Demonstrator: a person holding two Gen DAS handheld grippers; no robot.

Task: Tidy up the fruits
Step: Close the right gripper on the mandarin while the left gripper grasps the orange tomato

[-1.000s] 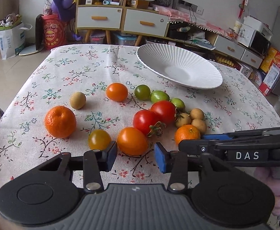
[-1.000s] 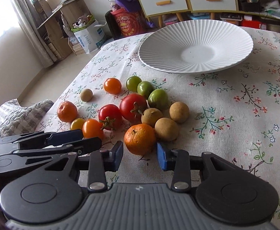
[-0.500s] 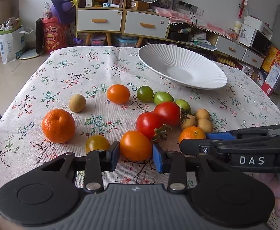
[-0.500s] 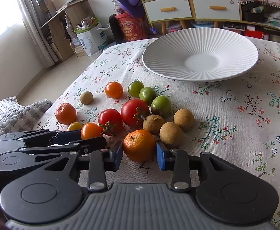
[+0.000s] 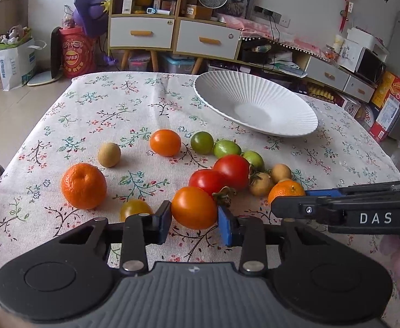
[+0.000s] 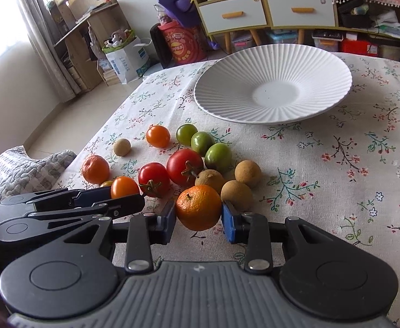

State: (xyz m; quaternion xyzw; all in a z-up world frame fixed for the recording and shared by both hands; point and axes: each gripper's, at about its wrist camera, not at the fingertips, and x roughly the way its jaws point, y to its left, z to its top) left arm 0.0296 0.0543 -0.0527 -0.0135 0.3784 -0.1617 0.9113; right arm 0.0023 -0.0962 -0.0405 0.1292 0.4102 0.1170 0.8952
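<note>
Surface: floral tablecloth (image 6: 323, 169) on a table in a cluttered living room.
Left gripper (image 5: 194, 222): nearest, pads pressed on both sides of an orange tomato (image 5: 194, 207) resting on the cloth.
Right gripper (image 6: 198, 220): pads clamped on a mandarin (image 6: 198, 207), likewise on the cloth.
Close neighbours: yellow tomato (image 5: 135, 209) just beside the left pad; brown longan (image 6: 236, 194) just beside the right pad; red tomatoes (image 6: 184, 166) touching behind.
Mid-field: second mandarin (image 5: 83, 186), lone longan (image 5: 109, 154), green fruits (image 6: 218, 157).
Far: white ribbed plate (image 6: 331, 63), nothing in it.
Handling advice: squeeze the tomato gently, lift both fruits straight up before travelling, so neighbours are not nudged; lower onto the plate, not drop.
</note>
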